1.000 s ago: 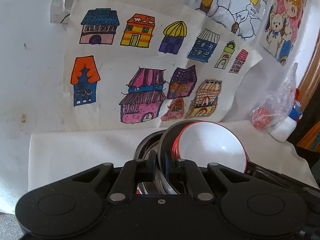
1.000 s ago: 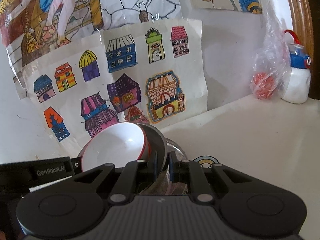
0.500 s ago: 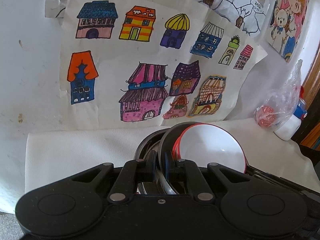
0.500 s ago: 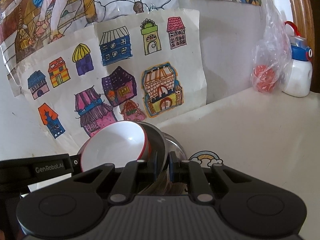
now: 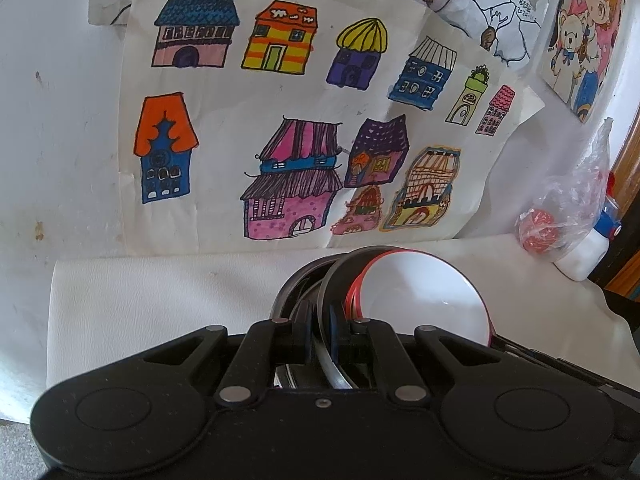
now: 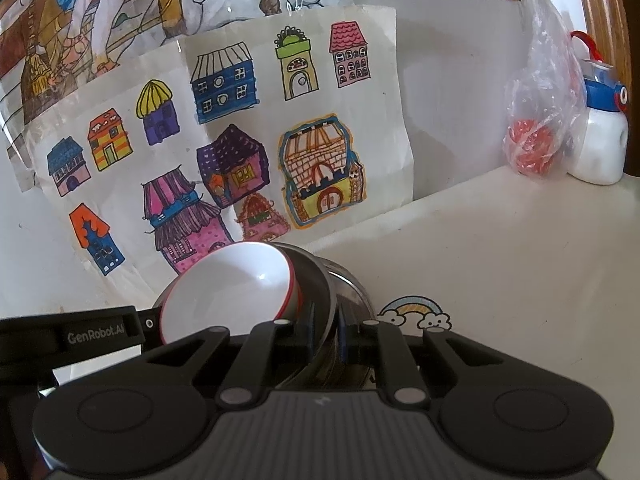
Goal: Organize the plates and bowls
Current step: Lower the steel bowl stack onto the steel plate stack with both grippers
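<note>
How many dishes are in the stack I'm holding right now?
3 that I can make out: a white bowl with a red rim innermost, a steel bowl around it, and another steel dish outermost. More may be hidden behind the fingers.

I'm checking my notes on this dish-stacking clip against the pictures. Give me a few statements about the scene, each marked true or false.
1. The white bowl with the red rim sits in a stack of metal bowls. True.
2. The left hand-held gripper is wide open with nothing in it. False: it is shut on a metal rim of the stack.
3. The right hand-held gripper is clamped on a metal rim. True.
4. The plastic bag lies inside the white bowl. False: it stands by the wall beside the white bottle.
5. The wall behind is bare. False: a drawing of houses hangs there.
</note>
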